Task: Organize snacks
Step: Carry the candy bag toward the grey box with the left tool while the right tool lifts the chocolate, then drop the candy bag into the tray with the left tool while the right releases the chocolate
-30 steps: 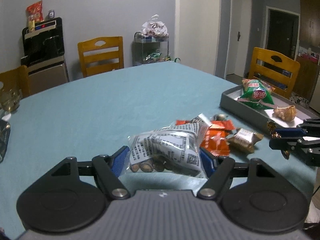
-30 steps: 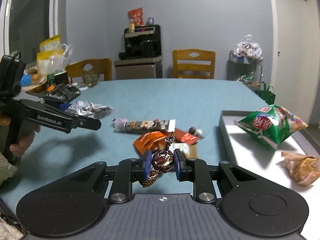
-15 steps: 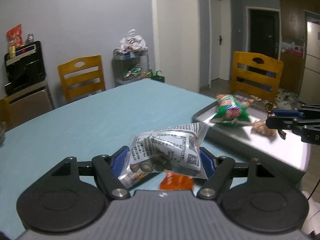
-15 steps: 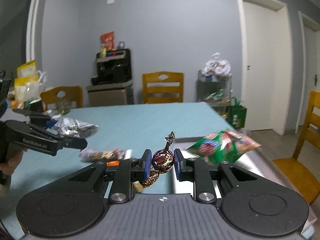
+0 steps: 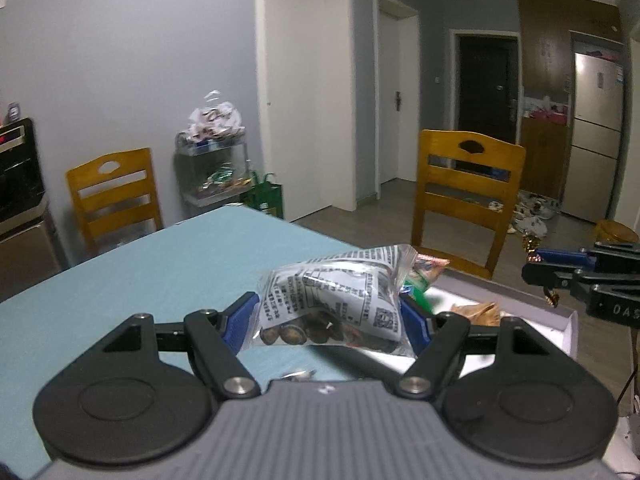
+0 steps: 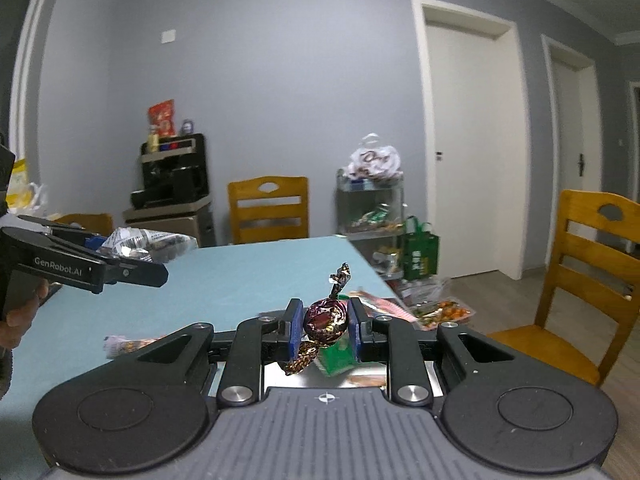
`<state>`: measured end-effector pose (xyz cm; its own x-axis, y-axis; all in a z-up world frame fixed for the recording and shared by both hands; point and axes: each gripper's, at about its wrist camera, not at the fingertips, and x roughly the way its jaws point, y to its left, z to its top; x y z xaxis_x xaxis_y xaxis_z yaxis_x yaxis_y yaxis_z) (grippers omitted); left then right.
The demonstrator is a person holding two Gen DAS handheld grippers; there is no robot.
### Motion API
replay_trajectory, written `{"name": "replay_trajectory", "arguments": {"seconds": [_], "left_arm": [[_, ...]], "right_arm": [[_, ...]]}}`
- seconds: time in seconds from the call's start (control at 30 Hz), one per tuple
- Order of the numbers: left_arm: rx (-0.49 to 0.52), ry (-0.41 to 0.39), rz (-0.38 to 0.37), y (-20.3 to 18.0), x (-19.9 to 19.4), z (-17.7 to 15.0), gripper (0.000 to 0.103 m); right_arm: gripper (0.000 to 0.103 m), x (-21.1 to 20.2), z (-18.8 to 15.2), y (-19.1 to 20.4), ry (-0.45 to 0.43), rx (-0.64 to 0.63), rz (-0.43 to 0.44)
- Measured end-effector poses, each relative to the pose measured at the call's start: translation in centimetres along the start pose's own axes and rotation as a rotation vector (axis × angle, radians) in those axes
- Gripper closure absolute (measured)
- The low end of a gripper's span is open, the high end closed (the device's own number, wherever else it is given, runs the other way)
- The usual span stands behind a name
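- My left claw (image 5: 329,322) pinches a clear bag of nuts (image 5: 334,304) between its blue pads, held wide by the bag's bulk and lifted off the table (image 5: 140,280).
- My right claw (image 6: 324,330) is pressed nearly together on a round foil-wrapped candy (image 6: 325,320), its twisted ends sticking out above and below the pads.
- Just past the bag lies the grey tray (image 5: 520,300), at the table's edge; a green packet (image 5: 416,286) and a crumpled brown wrapper (image 5: 476,312) lie in it, mostly hidden behind the bag.
- Under my right claw a green packet (image 6: 336,360) shows, probably the same one, though the view is blocked.
- A long striped snack pack (image 6: 124,345) lies on the table to the left of my right claw.
- Farther off stand wooden chairs (image 5: 466,200) and a shelf cart (image 6: 370,208) stacked with bagged snacks by the grey wall.
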<state>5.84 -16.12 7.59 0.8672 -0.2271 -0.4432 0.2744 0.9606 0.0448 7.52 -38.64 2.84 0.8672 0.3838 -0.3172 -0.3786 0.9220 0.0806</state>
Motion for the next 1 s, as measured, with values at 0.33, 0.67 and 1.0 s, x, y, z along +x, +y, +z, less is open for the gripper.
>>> {"name": "replay_trajectory", "arguments": {"seconds": [0.33, 0.67, 1.0], "left_arm": [[0.051, 0.064, -0.058, -5.4, 6.3, 0.9, 0.030], [0.131, 0.168, -0.085, -8.7, 12.6, -1.7, 0.030], [0.130, 0.227, -0.048, -9.0, 16.8, -3.1, 0.029]], "right_arm": [[0.078, 0.3, -2.1, -3.0, 0.059, 0.029, -0.027], [0.078, 3.0, -4.3, -1.6, 0.214, -0.021, 0.061], [0.078, 6.0, -5.0, 0.3, 0.297, -0.078, 0.089]]}}
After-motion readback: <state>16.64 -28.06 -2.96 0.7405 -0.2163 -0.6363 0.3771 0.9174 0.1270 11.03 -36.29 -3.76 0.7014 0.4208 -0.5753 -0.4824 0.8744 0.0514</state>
